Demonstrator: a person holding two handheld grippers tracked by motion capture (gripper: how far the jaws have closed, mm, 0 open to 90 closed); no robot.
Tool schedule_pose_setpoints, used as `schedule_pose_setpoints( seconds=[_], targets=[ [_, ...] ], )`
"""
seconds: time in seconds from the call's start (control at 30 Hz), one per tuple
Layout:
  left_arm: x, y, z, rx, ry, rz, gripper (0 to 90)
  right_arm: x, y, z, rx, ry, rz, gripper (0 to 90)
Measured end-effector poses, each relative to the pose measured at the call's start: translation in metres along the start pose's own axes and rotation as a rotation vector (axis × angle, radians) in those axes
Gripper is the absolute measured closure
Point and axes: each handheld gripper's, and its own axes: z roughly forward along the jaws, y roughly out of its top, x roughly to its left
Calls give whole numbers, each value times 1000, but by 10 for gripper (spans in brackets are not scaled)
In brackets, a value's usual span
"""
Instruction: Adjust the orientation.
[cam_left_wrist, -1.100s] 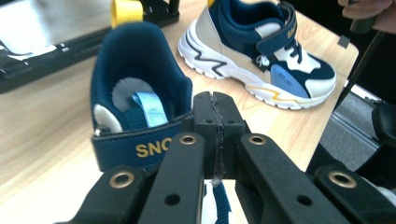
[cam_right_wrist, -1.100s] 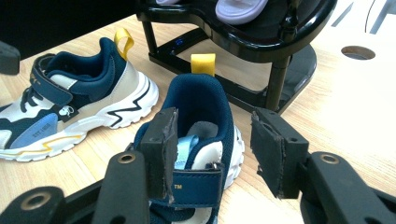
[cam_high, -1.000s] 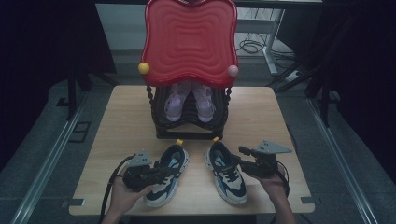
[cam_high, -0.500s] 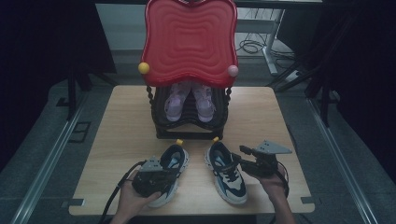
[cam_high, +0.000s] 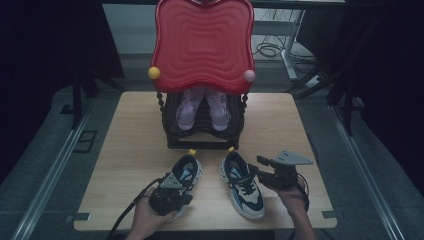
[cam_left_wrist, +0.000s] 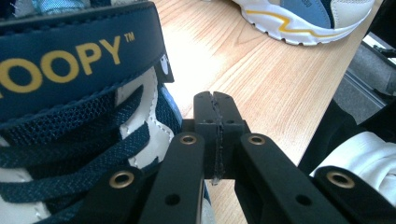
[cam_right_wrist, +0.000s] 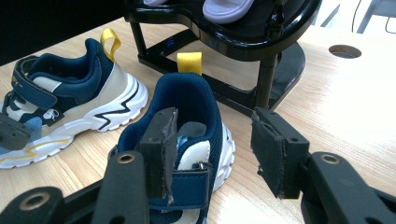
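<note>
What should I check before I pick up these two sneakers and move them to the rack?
1. Left gripper open for a grab: not ok, its jaws are pressed together beside the left sneaker.
2. Left gripper holding anything: cannot tell, no part of the sneaker shows between the pads.
3. Right gripper open: ok, jaws wide apart.
4. Right gripper lined up: ok, one jaw sits inside the opening of the right sneaker, the other outside its side wall.
5. Both sneakers upright on the table: ok, soles down, heel loops toward the rack.
6. Free place on the rack: cannot tell, a purple pair already sits on the tier in view.
</note>
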Motion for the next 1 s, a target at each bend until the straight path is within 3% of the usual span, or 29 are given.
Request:
schedule_pose_setpoints(
  seconds=[0.17,0.4,0.7,1.0],
  targets=[
    [-4,0,0,17,16,0,899,0,0,0,0,5,2,507],
    [-9,0,6,44,4,10,899,1,0,1,6,9,0,503],
    [5,-4,4,83,20,-16,899,-1,0,-2,0,12,7,502],
    [14,-6,-1,92,10,-33,899,-1,0,-1,1,14,8,500]
  ],
)
